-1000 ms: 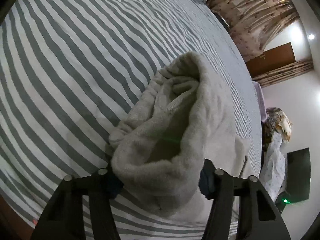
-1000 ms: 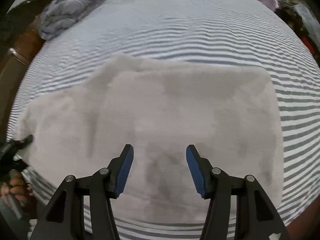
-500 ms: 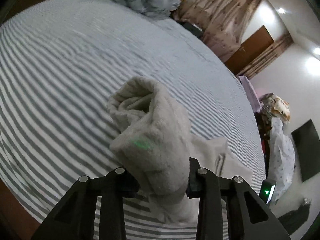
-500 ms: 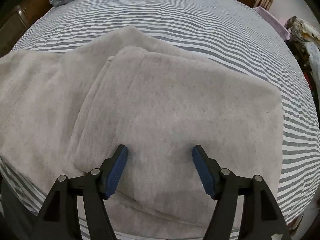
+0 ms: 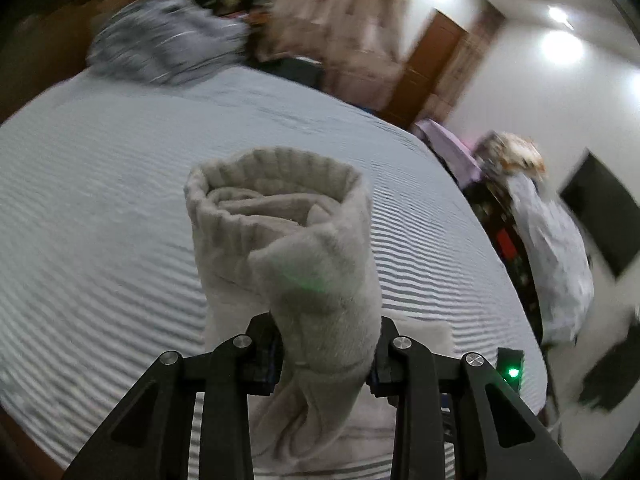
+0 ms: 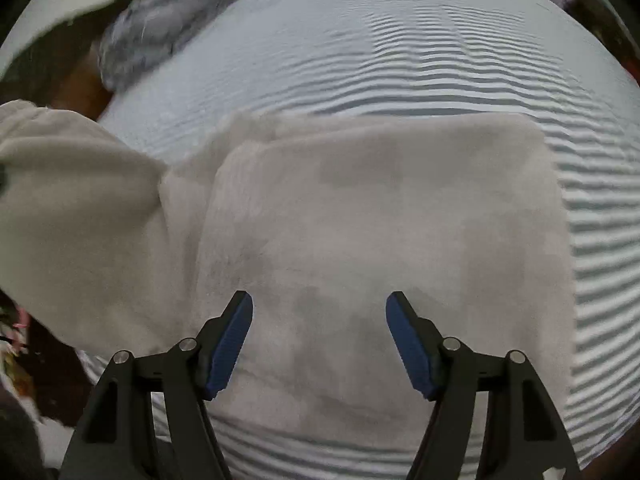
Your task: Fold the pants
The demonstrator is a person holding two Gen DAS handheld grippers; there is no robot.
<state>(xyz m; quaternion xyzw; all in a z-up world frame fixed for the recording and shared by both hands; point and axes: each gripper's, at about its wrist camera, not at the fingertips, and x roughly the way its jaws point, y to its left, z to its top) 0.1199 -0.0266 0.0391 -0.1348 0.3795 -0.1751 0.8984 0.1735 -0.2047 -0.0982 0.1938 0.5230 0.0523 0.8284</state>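
Note:
The pants (image 6: 380, 216) are light beige fleece and lie partly folded on the striped bed (image 6: 440, 48). My left gripper (image 5: 326, 354) is shut on the cuffed end of the pants (image 5: 288, 240), which stands bunched up above the bed. In the right wrist view this lifted end (image 6: 68, 216) rises at the left. My right gripper (image 6: 319, 340) is open and empty, with its blue pads (image 6: 230, 344) hovering over the near part of the folded pants.
A crumpled grey-blue garment (image 5: 168, 48) lies at the far edge of the bed, also in the right wrist view (image 6: 160, 28). A wooden door (image 5: 432, 64), curtains and a cluttered rack (image 5: 516, 208) stand beyond the bed.
My left gripper has lifted the pants end higher and tilted up, so more of the room shows. The right gripper has stayed open over the folded part, shifting slightly.

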